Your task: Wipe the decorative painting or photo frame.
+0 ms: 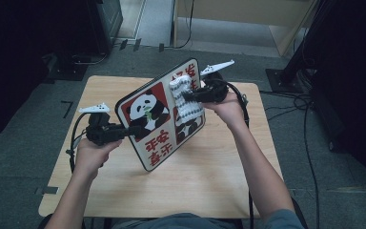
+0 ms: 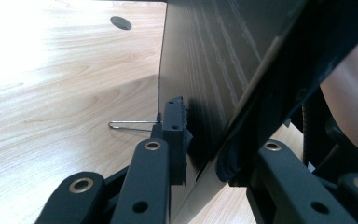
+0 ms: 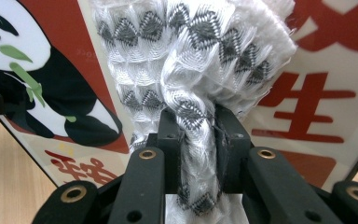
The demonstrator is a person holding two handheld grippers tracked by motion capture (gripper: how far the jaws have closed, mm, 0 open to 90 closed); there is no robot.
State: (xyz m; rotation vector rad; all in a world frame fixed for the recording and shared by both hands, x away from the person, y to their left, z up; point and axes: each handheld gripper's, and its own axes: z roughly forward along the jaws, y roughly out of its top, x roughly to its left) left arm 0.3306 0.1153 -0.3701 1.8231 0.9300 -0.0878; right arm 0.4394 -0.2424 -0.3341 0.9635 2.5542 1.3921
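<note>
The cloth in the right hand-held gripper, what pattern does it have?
The cloth is white with rows of grey diamonds, clearest in the right gripper view.

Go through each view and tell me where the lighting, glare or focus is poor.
High view: surroundings fall into deep shadow, while the table is evenly lit. Left gripper view: the tabletop's upper left corner is blown out white, and the panda board's back is dim. Right gripper view: sharp on the white cloth; faint glare on the board's face.

A tilted panda board (image 1: 157, 119) stands across the table (image 1: 209, 176) middle, blocking passage between both sides; the near tabletop lies open.
</note>
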